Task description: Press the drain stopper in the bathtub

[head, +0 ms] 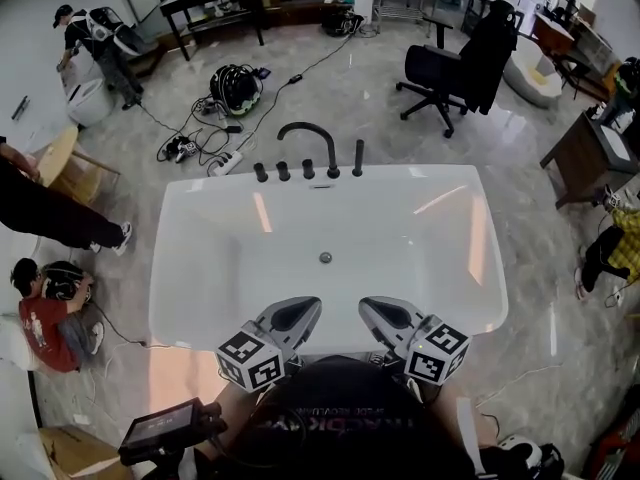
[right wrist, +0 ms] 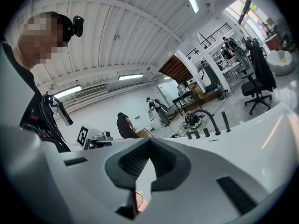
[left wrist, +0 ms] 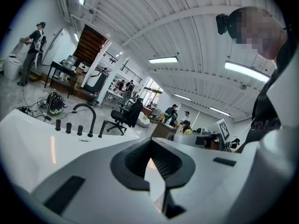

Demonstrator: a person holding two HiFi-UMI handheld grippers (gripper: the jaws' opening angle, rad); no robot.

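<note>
A white bathtub fills the middle of the head view. Its small round metal drain stopper sits on the tub floor, dry and uncovered. My left gripper and right gripper hover side by side over the tub's near rim, short of the stopper and well above it. Both point toward the far end, jaws together with nothing held. In the left gripper view the left gripper faces the tub rim and black faucet. The right gripper also looks across the tub; neither gripper view shows the stopper.
A curved black faucet with several black knobs stands on the far rim. A black office chair is beyond, with cables and a helmet on the floor. People sit and stand at the left. A wooden desk stands to the right.
</note>
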